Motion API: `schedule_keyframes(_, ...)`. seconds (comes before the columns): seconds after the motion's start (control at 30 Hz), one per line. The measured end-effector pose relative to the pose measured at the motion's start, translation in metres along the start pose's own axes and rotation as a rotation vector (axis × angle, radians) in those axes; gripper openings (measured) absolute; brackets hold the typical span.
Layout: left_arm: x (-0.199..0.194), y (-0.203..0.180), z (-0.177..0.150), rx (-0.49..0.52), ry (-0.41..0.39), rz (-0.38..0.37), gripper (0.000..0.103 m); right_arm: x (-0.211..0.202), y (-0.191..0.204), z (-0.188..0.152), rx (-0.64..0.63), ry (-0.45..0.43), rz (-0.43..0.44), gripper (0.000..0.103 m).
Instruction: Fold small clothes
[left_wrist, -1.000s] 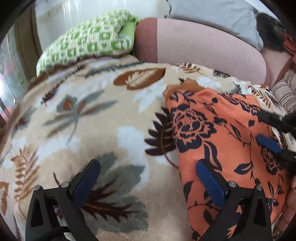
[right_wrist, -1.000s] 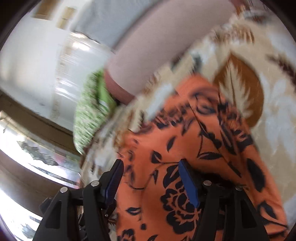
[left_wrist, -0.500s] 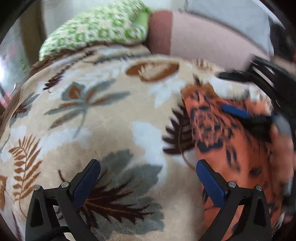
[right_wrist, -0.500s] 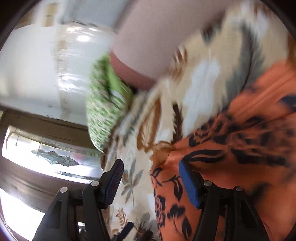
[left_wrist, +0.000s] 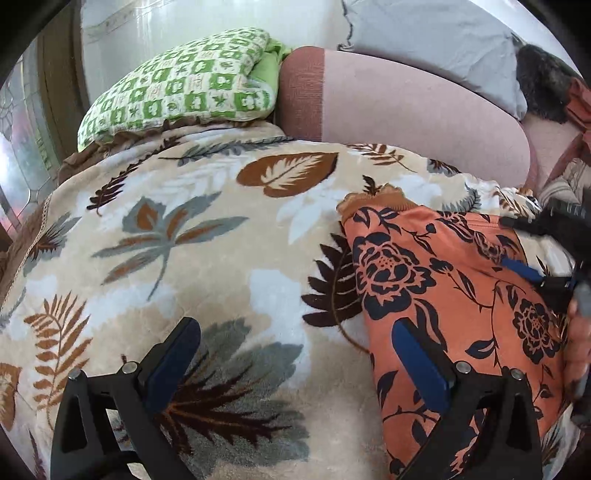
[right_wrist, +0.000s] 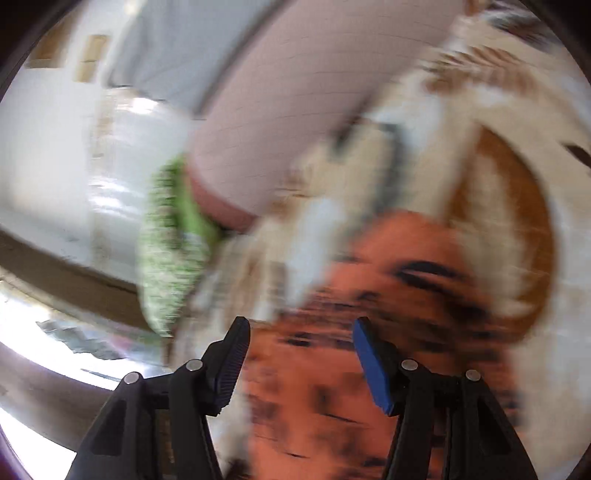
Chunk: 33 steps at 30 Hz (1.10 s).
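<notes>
With your right gripper (right_wrist: 299, 354) closing over the orange floral garment (left_wrist: 461, 295) — nothing pinched yet — and your left gripper (left_wrist: 295, 362) spread empty, catch one clean edge.

Right wrist view: smeared by motion blur throughout. Orange flowered garment (right_wrist: 388, 295): print unreadable, edges indistinct, lower part cut off by the frame. Green pillow (right_wrist: 166, 258): pattern lost to blur.

Left wrist view: right gripper (left_wrist: 517, 247) cut off at the right edge, only the finger ends showing. Garment's right side runs out of frame. Dark furry object (left_wrist: 543, 88), top right: identity cannot be told.
</notes>
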<state>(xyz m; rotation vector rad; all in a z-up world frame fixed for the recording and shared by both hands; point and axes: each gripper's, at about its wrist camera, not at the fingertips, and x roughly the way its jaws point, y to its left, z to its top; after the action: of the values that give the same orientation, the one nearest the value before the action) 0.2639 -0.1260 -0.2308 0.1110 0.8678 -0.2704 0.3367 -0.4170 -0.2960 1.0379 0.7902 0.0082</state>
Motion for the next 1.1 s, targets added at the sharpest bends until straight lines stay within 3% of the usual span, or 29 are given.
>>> schedule_keyframes(0.13,-0.002,-0.005,-0.003,0.022,-0.006,0.001,0.103,-0.018,-0.021,-0.01,0.06,-0.005,0.055,0.058)
schedule_keyframes(0.3,-0.008,-0.006,-0.004,0.022,-0.026,-0.004,0.103,-0.071,-0.001,-0.044,-0.034,-0.057,0.063,0.059)
schedule_keyframes(0.43,-0.011,-0.009,-0.007,0.032,-0.027,-0.006,0.103,-0.103,-0.006,-0.077,-0.038,-0.071,0.085,0.061)
schedule_keyframes(0.57,-0.014,-0.017,-0.013,0.07,-0.028,-0.011,0.103,-0.108,-0.037,-0.107,0.023,-0.038,0.011,0.062)
schedule_keyframes(0.7,-0.015,-0.025,-0.019,0.109,-0.025,-0.008,0.103,-0.108,-0.044,-0.109,0.066,-0.034,0.024,0.062)
schedule_keyframes(1.0,-0.028,-0.026,-0.021,0.126,-0.04,-0.042,0.103,-0.148,-0.032,-0.108,-0.086,-0.181,-0.09,0.066)
schedule_keyframes(1.1,-0.03,-0.031,-0.02,0.144,-0.054,-0.051,0.103,-0.153,-0.043,-0.099,-0.075,-0.182,-0.077,0.066)
